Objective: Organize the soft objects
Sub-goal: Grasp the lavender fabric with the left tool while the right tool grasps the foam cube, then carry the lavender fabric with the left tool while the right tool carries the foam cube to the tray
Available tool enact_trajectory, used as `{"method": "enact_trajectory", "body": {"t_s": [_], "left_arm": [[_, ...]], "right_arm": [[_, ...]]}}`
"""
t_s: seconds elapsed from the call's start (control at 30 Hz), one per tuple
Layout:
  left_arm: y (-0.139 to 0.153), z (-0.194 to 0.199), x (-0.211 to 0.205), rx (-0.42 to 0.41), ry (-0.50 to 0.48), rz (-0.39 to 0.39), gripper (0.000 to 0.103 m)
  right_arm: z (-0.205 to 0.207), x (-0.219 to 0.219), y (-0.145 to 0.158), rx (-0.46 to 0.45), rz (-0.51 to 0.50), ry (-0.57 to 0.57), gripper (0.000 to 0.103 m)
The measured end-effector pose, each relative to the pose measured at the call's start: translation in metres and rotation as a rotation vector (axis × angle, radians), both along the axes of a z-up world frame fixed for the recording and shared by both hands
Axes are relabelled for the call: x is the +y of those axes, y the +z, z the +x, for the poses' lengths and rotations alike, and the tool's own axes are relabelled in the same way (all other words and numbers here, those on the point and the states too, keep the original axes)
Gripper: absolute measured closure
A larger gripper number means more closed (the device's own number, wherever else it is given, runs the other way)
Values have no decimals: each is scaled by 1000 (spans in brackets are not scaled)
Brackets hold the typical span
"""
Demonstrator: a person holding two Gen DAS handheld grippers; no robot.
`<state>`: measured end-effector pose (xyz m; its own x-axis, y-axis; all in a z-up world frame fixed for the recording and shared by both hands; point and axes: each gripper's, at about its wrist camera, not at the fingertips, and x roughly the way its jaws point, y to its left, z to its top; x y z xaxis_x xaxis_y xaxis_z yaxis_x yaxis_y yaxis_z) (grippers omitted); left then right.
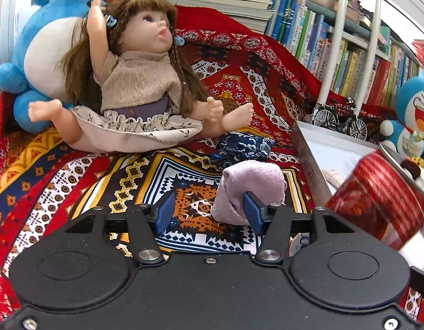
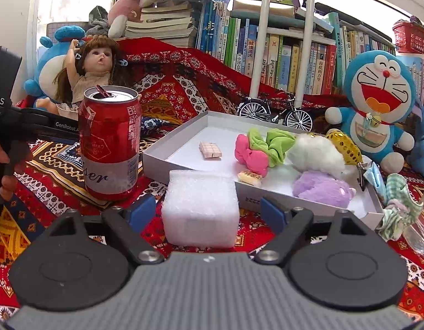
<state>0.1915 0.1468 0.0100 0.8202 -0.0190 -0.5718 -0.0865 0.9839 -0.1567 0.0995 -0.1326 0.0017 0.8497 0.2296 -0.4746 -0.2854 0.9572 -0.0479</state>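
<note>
My left gripper [image 1: 209, 214] is wide open w/ nothing held. The soft lilac cloth bundle [image 1: 249, 189] sits on the red patterned cloth [image 1: 74, 165], off-centre: it presses against my right blue pad [image 1: 251, 213], well apart from the left pad. Behind it lies a dark blue printed pouch [image 1: 242, 147], then the long-haired doll in a beige top [image 1: 134, 82].

My right gripper [image 2: 207, 214] is also wide open, holding nothing. The white foam block [image 2: 200, 209] stands between the pads, gap on both sides, approx centred. Just behind it is the shallow grey cardboard tray [image 2: 162, 156] w/ a pink scrunchie [image 2: 251, 155], green scrunchie [image 2: 278, 141], white fluffy ball [image 2: 316, 152] and purple plush [image 2: 322, 188] inside. A red beer can [image 2: 110, 143] stands upright, left of the block.
</note>
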Motion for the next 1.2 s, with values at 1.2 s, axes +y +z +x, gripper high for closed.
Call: {"method": "enact_trajectory", "body": {"t_s": [1.2], "left_arm": [[23, 32, 20, 136, 63, -275, 33]], "right_arm": [[18, 4, -2, 74, 58, 4, 36]]}}
